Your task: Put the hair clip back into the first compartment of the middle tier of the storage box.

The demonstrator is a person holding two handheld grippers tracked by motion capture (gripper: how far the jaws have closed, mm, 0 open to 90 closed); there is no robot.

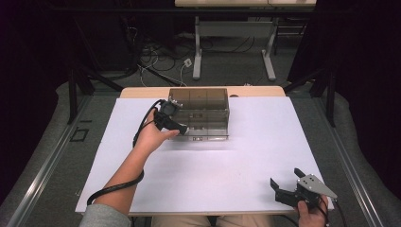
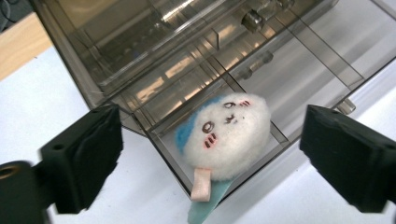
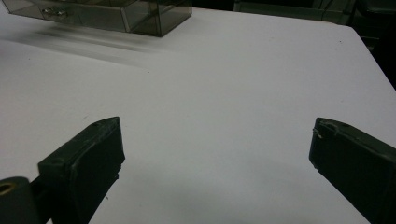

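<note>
In the pulled-out drawer of the smoky clear plastic drawer box (image 2: 187,70) sits a round white plush toy with a drawn face, blue patch and pink tag (image 2: 226,135), tag hanging over the drawer's front edge. Your left gripper (image 2: 210,158) hovers right over it, jaws spread wide on either side, not touching. Your right gripper (image 1: 289,181) is well apart near the white table (image 1: 227,161) corner, jaws wide open too, holding nothing.

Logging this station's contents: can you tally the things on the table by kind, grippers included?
Smoky clear drawer organizer: 1
White and blue plush toy, lying in the open drawer: 1
Handheld grippers: 2, left gripper and right gripper
Total: 4
</note>
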